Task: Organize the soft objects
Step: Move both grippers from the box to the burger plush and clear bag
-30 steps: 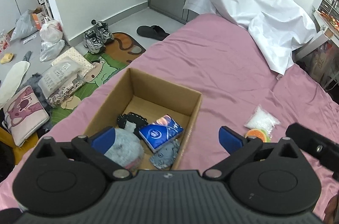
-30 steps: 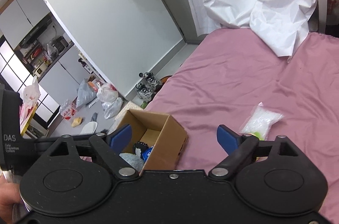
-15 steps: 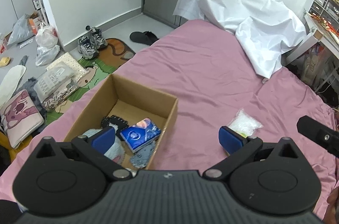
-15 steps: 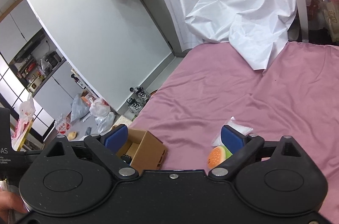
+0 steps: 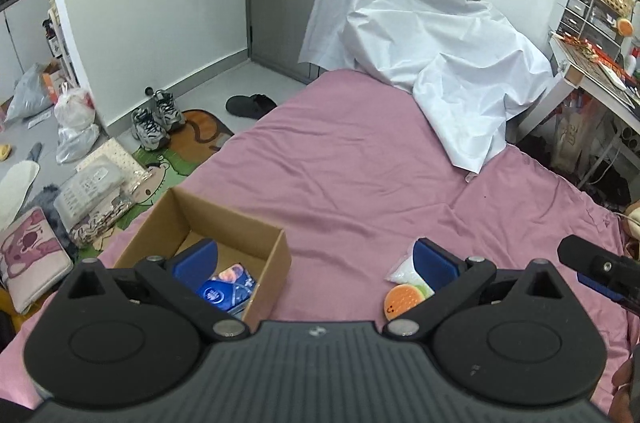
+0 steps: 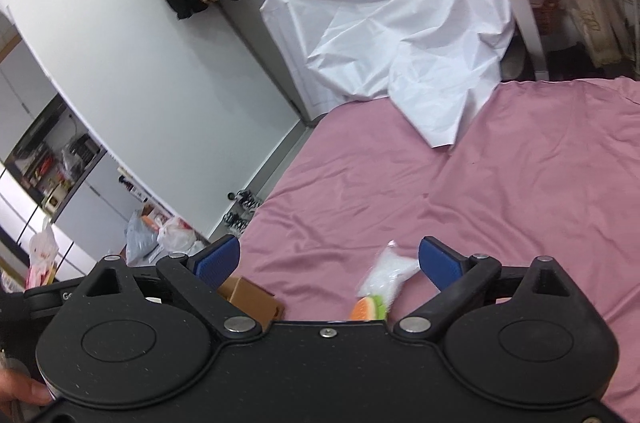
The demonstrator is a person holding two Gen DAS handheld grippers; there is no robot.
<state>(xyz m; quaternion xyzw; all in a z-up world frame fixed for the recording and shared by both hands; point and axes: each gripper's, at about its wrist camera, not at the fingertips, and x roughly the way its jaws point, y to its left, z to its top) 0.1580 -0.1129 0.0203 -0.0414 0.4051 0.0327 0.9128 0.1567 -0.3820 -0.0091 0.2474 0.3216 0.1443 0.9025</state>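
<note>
Both the left tool (image 5: pixel 316 255) and right tool (image 6: pixel 330 255) gape wide, empty; the orange round burger-shaped squishy toy (image 6: pixel 366 307) and clear plastic bag of white filling (image 6: pixel 387 273) lie on the pink bed (image 6: pixel 500 203), awaiting the open brown cardboard box (image 5: pixel 224 223)

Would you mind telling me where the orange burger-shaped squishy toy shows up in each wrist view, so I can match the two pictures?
Left wrist view: the burger toy lies lower right on the pink bed, beside the gripper's right fingertip.
Right wrist view: the burger toy sits bottom centre, partly hidden by the gripper body.
Shared landmark: the clear bag of white bits touching it.
</note>
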